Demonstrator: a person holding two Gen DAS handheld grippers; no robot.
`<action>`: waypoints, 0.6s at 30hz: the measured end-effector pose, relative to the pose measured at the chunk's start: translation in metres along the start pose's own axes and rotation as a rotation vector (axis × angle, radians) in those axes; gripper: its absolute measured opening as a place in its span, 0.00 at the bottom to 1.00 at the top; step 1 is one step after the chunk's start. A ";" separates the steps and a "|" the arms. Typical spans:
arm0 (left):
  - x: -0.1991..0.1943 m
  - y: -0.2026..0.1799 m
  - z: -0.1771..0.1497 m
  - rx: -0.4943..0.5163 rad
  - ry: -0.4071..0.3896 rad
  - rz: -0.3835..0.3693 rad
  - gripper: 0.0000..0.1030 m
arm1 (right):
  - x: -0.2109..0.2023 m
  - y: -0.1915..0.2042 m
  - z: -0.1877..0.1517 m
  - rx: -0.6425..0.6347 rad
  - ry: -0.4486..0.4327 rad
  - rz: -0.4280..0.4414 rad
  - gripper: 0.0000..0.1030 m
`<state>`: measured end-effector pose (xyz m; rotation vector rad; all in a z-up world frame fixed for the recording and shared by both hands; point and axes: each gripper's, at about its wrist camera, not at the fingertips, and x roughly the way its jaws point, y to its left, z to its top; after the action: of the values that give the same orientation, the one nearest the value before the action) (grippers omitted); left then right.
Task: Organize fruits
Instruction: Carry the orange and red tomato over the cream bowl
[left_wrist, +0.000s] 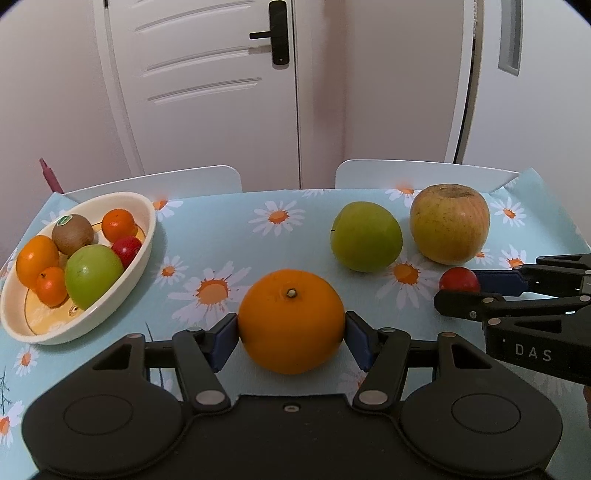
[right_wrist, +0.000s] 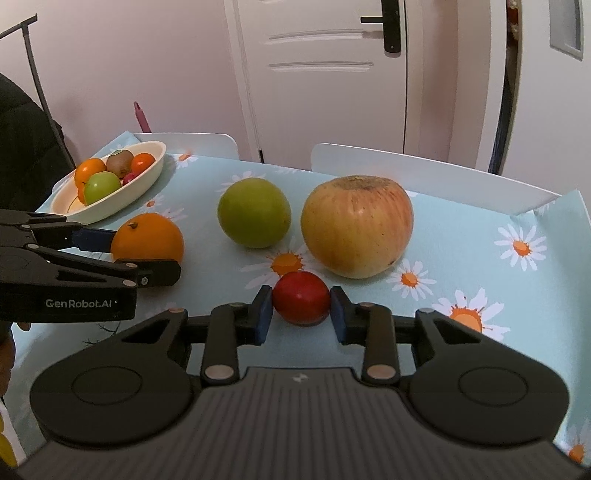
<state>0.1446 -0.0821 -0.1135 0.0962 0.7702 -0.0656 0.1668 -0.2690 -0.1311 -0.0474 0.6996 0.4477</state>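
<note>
Left gripper (left_wrist: 291, 332): seen at lower centre of the left wrist view, its blue pads pressed against both sides of the orange (left_wrist: 291, 321); in the right wrist view it enters from the left edge (right_wrist: 147, 254) with the same fruit between its fingers.
Orange: held by the left gripper, low over or on the worktop (left_wrist: 221, 236); whether it is lifted cannot be told.
Right gripper (right_wrist: 301, 310): seen at lower centre of the right wrist view, pads closed on the tomato (right_wrist: 301, 302); in the left wrist view it enters from the right edge (left_wrist: 461, 288).
Tomato: small and red, clamped by the right gripper, its underside at the cloth; just in front of the big apple (right_wrist: 356, 227).
Big apple: yellow-red, upright on the worktop at centre right of the right wrist view, just beside the green apple (right_wrist: 254, 212).
Green apple: on the worktop at centre of the right wrist view, behind the orange and tomato.
Bowl (left_wrist: 146, 236): cream, oval, at left of the left wrist view, well apart from the loose fruit.
Bowl contents: a kiwi (left_wrist: 72, 234) with a green sticker, a green apple, three small oranges and a red tomato.
Worktop: covered by a pale blue cloth with daisies.
Background: two white chair backs behind the worktop, then a white door (left_wrist: 207, 85) with a black handle.
</note>
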 end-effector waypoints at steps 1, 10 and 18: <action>-0.001 0.001 -0.001 -0.005 0.001 0.002 0.64 | -0.001 0.001 0.001 -0.001 0.002 0.004 0.47; -0.022 0.012 -0.006 -0.078 0.001 0.030 0.64 | -0.018 0.017 0.012 -0.020 -0.002 0.028 0.47; -0.058 0.031 0.001 -0.124 -0.034 0.058 0.64 | -0.037 0.046 0.036 -0.063 -0.020 0.073 0.47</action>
<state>0.1066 -0.0504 -0.0698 -0.0008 0.7355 0.0357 0.1448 -0.2346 -0.0749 -0.0766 0.6689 0.5392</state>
